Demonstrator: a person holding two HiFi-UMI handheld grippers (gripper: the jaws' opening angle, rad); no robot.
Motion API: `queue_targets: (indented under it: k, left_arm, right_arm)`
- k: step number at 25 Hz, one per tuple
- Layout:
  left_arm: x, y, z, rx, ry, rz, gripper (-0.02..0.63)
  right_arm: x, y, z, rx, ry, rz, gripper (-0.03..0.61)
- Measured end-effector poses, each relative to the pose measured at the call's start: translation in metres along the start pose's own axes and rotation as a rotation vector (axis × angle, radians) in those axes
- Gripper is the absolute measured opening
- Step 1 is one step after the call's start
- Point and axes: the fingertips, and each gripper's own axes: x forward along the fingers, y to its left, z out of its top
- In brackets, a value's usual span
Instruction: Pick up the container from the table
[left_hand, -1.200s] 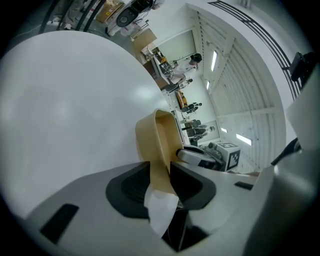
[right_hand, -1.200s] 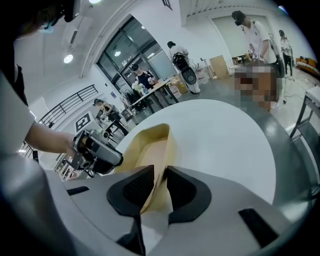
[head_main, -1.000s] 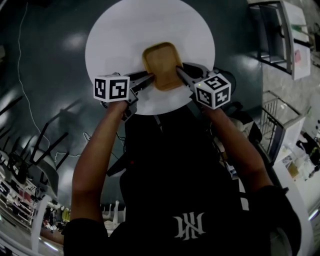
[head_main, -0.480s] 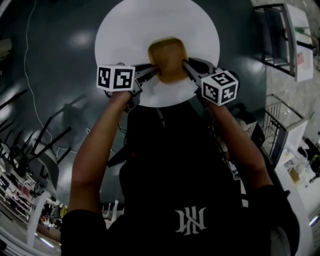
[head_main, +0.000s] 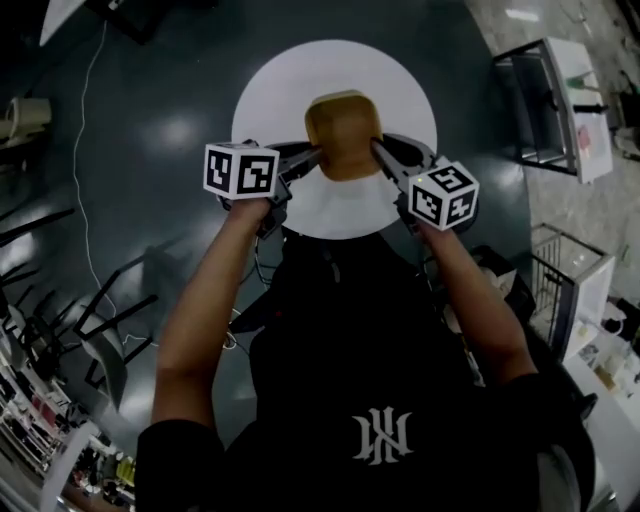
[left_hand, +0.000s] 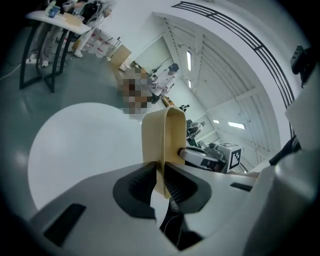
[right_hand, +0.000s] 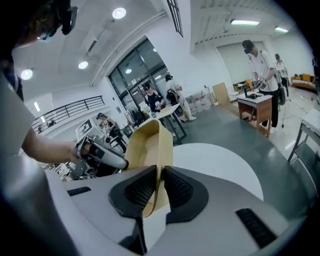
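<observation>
A tan, rounded-square container hangs above the round white table, held from both sides. My left gripper is shut on its left rim and my right gripper on its right rim. Both pairs of jaws have just been closing on that wall. In the left gripper view the thin tan wall stands pinched between the black pads. The right gripper view shows the same clamp on the opposite wall, with the left gripper across from it.
A metal-framed white table stands at the upper right, and a wire cart at the right. Dark chair frames crowd the lower left. A thin cable runs over the dark floor. People stand at desks in the distance.
Both grippers have risen with the container between them. The white table now looks smaller and farther below. The container has come off the tabletop.
</observation>
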Motion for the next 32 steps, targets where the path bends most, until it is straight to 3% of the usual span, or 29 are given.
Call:
queue_targets:
  k: [7,16,24,32]
  left_arm:
    - [-0.061,-0.035,0.056,0.18,-0.123,0.002,0.049]
    - [-0.167,-0.094,0.11,0.414,-0.294,0.004,0.044]
    - [-0.245,-0.165,0.125,0.603,-0.447,-0.033,0.041]
    - [-0.294,-0.238,0.112,0.786,-0.583,-0.054,0.038]
  right_arm:
    - [-0.01,0.048,0.083,-0.136,-0.153,-0.019,0.071]
    - [-0.032,0.144,0.181,-0.316,-0.361,-0.032,0.071]
    - [-0.082,0.229,0.233,-0.451,-0.561,-0.049,0.071]
    - [-0.144,0.294,0.251,-0.542,-0.725,-0.084,0.069]
